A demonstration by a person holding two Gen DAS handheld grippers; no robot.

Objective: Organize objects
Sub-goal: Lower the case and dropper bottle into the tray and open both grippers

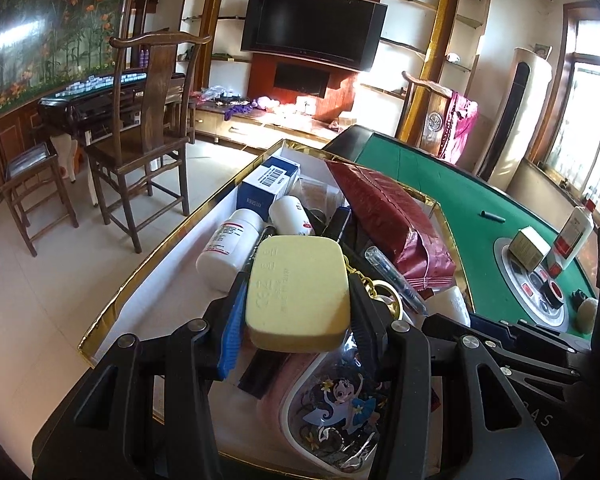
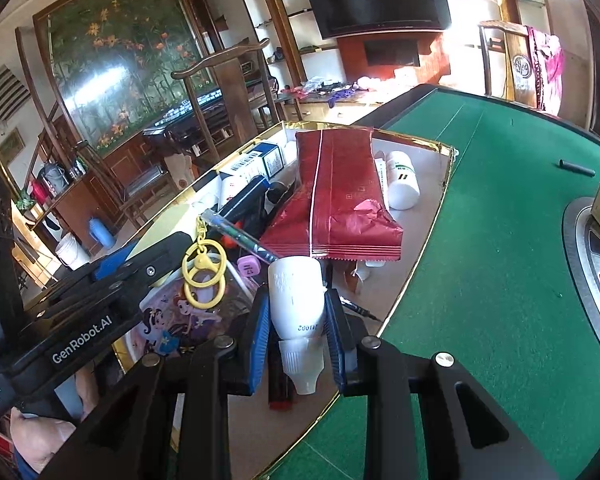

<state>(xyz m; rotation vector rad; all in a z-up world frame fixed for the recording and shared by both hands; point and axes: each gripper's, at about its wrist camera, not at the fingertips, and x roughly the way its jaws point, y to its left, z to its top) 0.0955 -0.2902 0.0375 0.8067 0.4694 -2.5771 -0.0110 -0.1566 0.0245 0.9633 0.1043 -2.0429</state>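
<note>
While over the box [image 1: 148, 280], left gripper [image 1: 296, 300] clenches yellow case [image 1: 298, 292], right gripper [image 2: 298, 328] clenches white bottle [image 2: 298, 300].

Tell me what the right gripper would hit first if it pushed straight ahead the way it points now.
Probably the red foil pouch. The right gripper is shut on a small white bottle, whose far end sits just short of the pouch's crimped edge inside the gold-rimmed box. Depth is hard to judge.

white bottle [image 2: 298, 300] in right gripper [image 2: 298, 320]
</note>
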